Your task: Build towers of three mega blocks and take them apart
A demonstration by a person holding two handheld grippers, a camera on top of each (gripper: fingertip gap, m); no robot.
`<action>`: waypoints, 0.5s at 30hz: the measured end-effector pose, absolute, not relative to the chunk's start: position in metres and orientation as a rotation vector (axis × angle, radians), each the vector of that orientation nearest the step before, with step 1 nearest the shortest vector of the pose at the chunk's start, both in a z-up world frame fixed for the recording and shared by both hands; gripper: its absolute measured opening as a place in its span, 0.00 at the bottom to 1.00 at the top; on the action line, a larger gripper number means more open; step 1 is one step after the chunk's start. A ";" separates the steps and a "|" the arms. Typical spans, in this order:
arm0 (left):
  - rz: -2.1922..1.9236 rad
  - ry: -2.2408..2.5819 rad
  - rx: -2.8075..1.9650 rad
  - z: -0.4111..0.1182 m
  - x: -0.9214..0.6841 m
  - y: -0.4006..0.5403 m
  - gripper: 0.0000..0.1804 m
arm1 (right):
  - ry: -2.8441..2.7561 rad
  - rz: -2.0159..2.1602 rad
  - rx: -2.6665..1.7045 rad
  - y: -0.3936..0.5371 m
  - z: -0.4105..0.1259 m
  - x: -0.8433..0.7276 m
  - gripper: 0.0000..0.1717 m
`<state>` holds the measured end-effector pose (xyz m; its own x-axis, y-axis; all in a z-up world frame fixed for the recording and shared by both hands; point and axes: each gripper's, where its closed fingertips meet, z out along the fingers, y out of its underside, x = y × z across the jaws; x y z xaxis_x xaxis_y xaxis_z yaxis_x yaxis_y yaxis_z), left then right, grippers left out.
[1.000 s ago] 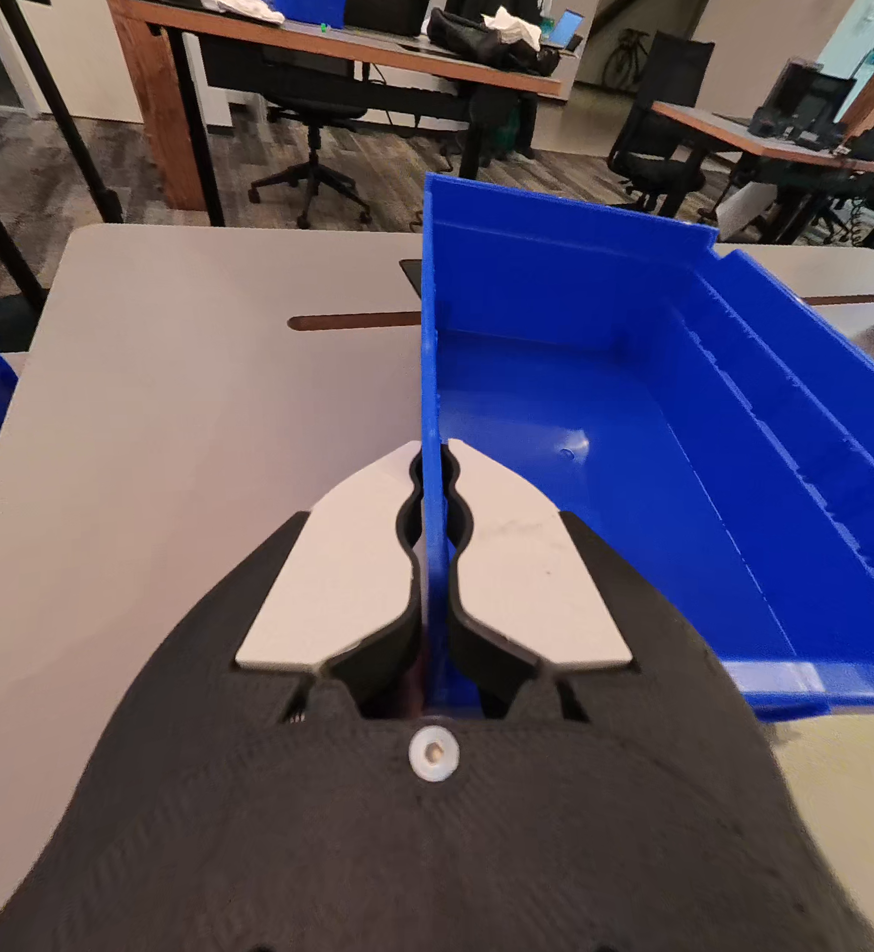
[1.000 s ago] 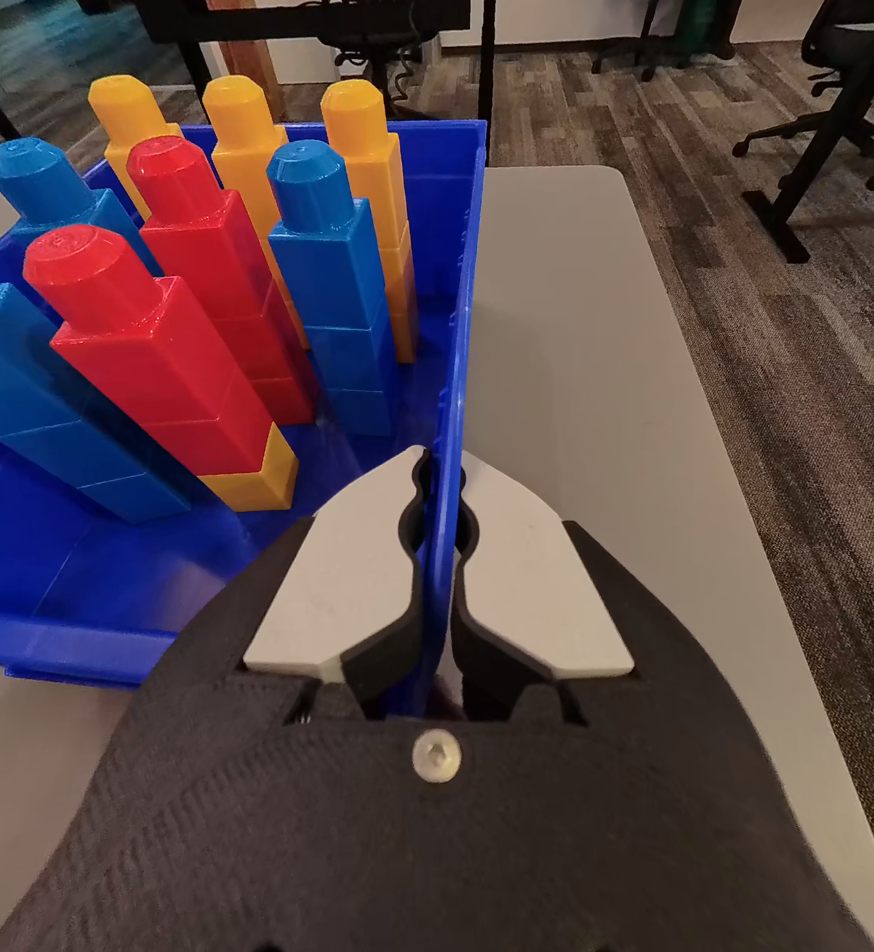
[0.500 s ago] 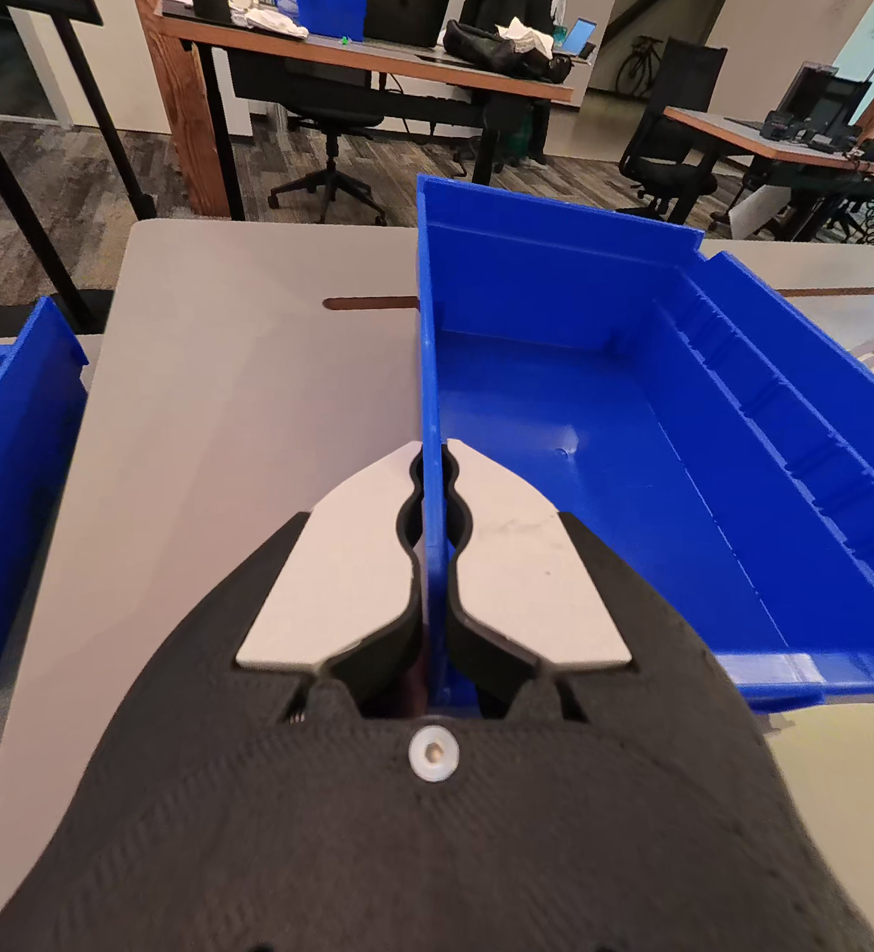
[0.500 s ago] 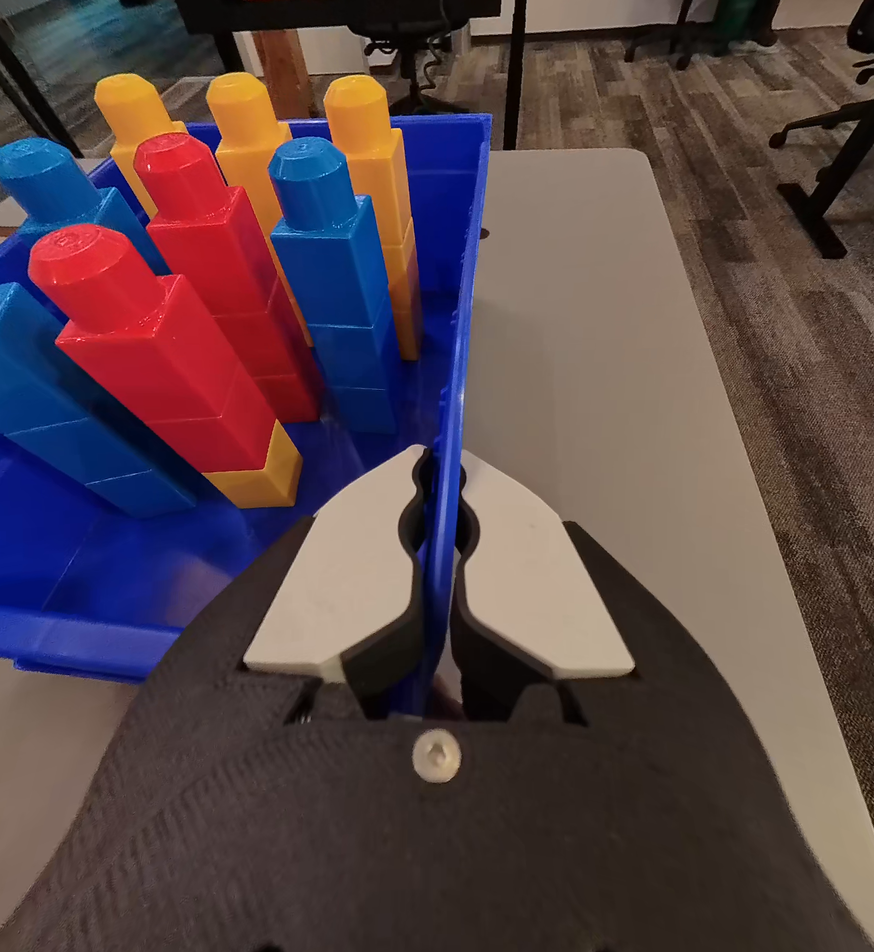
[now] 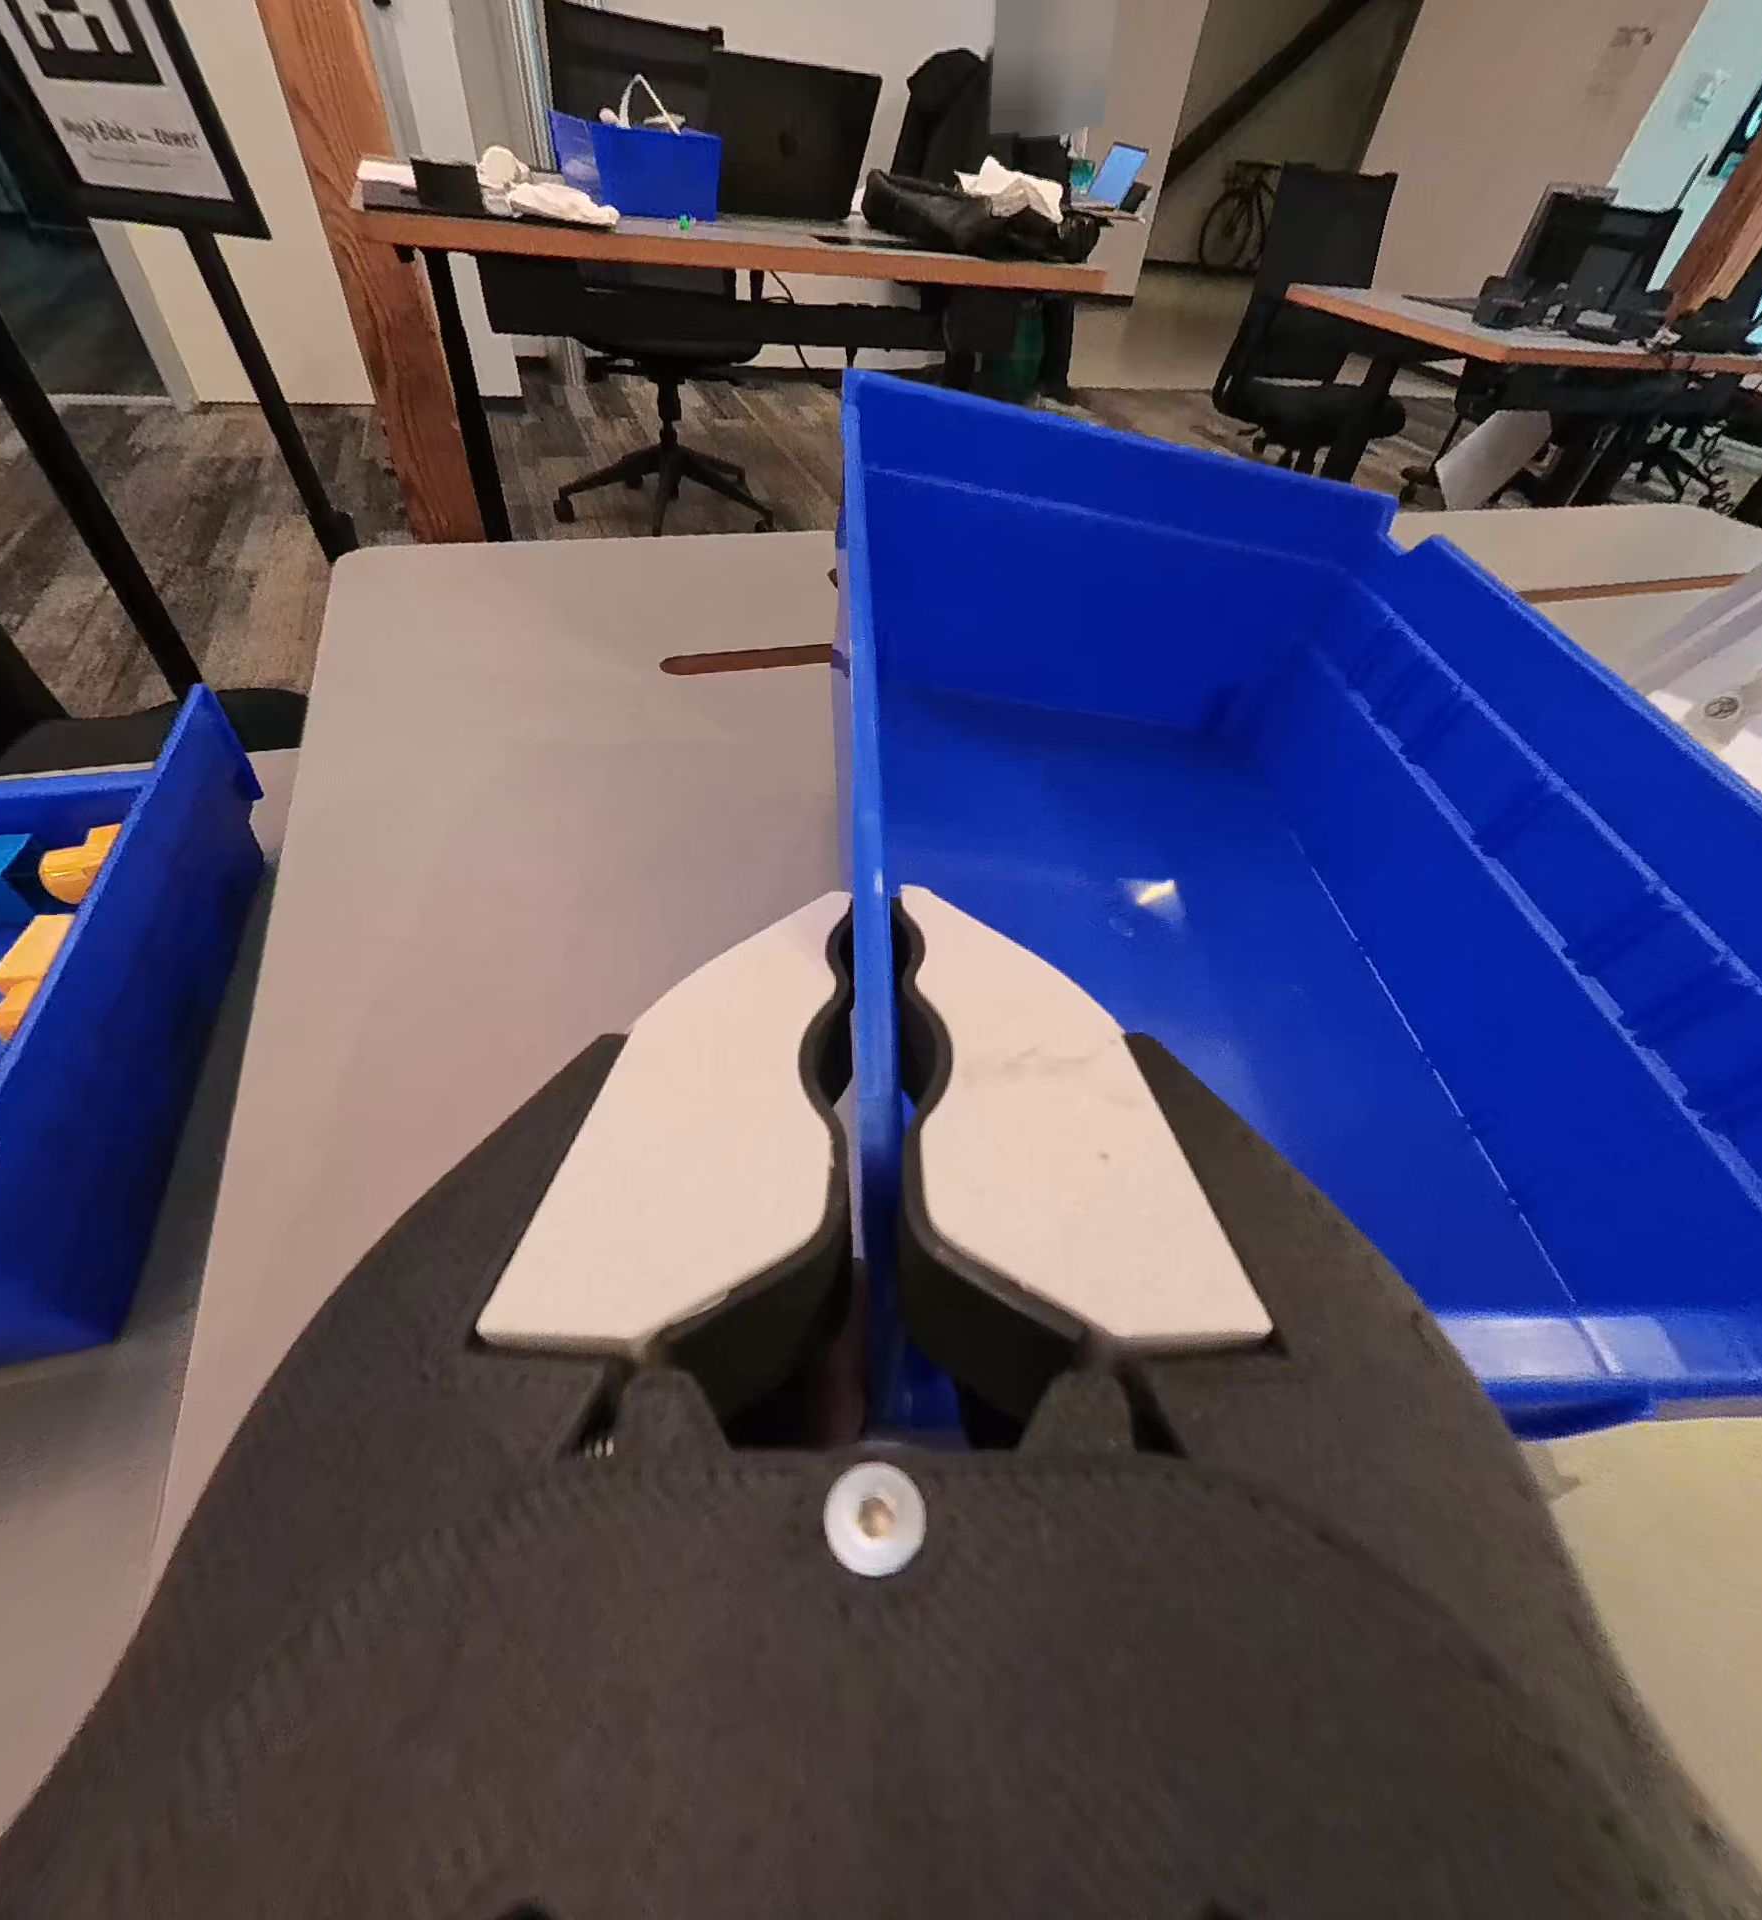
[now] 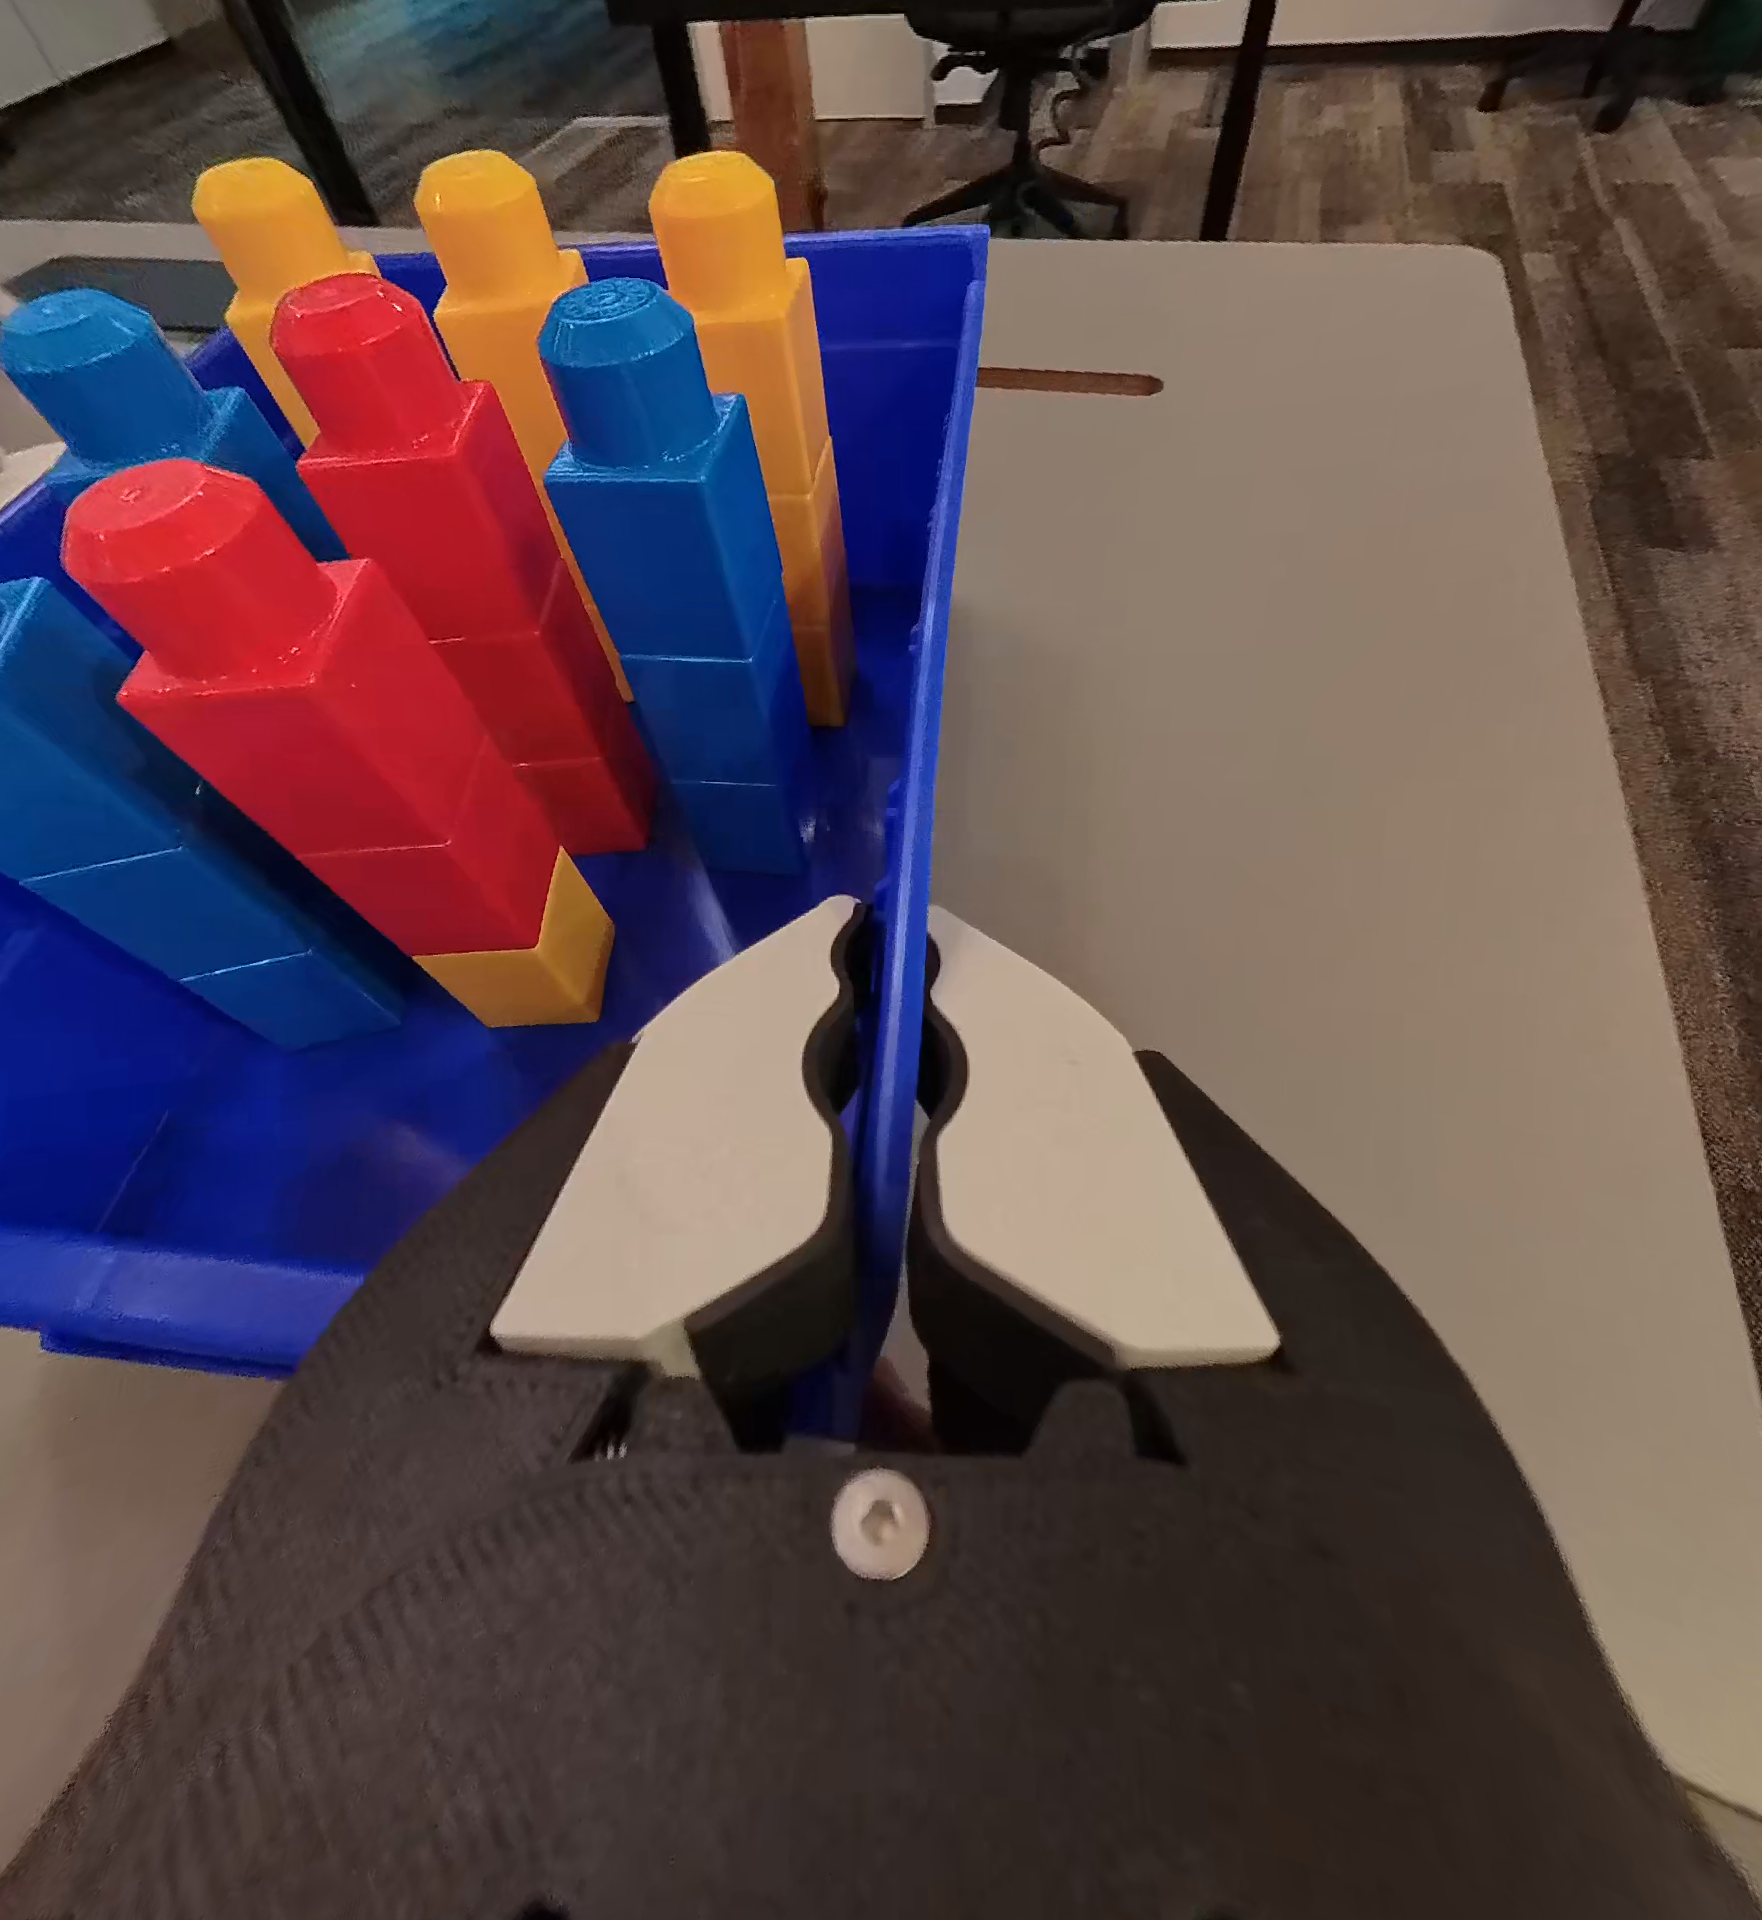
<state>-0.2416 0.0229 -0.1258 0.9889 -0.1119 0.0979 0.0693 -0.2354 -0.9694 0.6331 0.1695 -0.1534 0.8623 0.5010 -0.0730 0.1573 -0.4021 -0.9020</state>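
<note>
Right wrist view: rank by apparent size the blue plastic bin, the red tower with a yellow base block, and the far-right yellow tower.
1. Blue plastic bin
2. Red tower with a yellow base block
3. Far-right yellow tower, partly hidden and farther away, so true size is unsure.

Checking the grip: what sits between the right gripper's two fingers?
The blue bin's side wall, clamped by the right gripper; right wrist view.

The empty bin [image 5: 1220,1039] has a bare floor, walled on all sides. Left of it the tabletop [image 5: 544,831] lies bare up to another bin [image 5: 129,1039]. In the full bin [image 6: 955,623], block towers [image 6: 669,582] crowd the far part; its near floor is bare.
</note>
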 end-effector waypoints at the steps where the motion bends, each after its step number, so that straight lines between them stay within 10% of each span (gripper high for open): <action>1: -0.170 0.032 -1.792 -0.124 -0.242 0.020 0.01 | -0.496 0.416 -1.976 0.165 -0.153 0.632 0.03; 15: -0.256 0.032 -1.668 -0.110 -0.247 -0.020 0.01 | -0.780 0.582 -1.912 0.102 -0.154 0.617 0.03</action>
